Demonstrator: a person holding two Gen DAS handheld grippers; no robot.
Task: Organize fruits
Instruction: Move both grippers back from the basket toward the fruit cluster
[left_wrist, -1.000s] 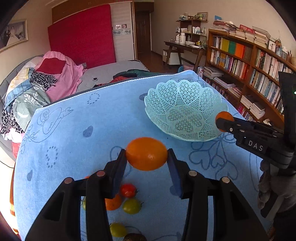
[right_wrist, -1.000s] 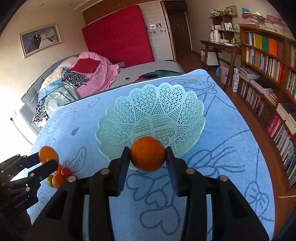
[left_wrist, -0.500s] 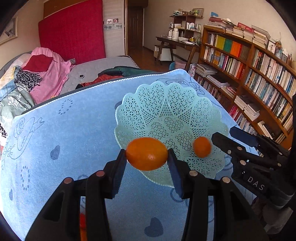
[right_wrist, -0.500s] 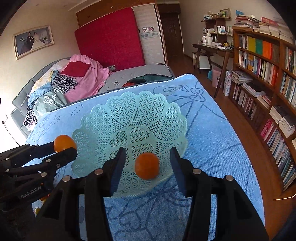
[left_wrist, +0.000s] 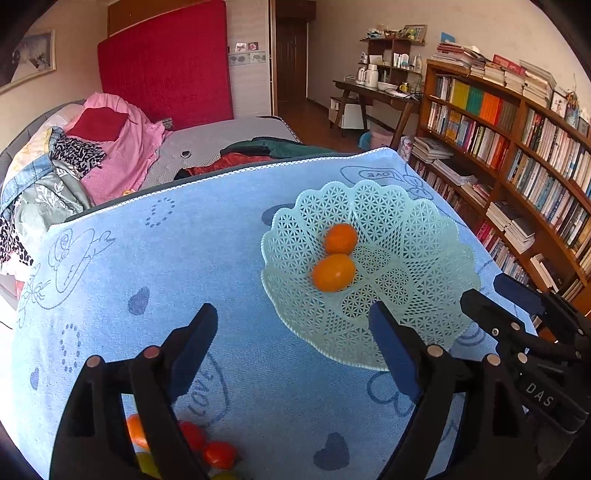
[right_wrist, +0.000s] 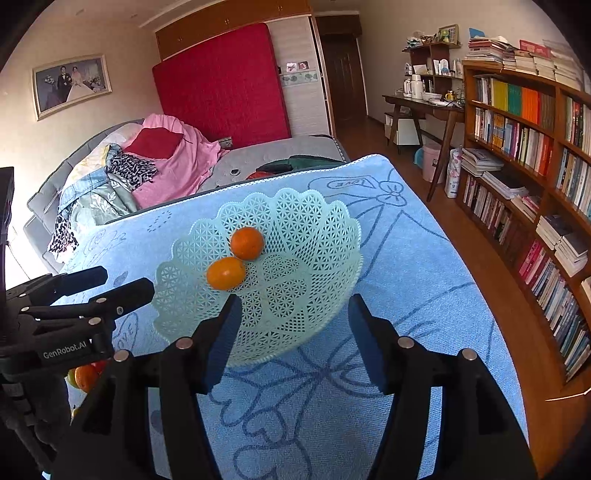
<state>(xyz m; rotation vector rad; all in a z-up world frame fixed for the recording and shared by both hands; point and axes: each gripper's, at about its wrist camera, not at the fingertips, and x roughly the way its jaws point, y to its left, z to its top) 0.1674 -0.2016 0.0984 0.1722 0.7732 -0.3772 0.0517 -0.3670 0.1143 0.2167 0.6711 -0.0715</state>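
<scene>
Blue cloth (left_wrist: 155, 266): both oranges (left_wrist: 333, 272) now in basket (left_wrist: 417, 236).

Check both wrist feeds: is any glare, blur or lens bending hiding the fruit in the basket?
Left wrist view: heavy fisheye curving of the bookshelf, dark corners, but both oranges sharp in the basket; leftover fruit partly hidden behind the left tongs. Right wrist view: blown-out glare at the left edge, oranges crisp.
</scene>
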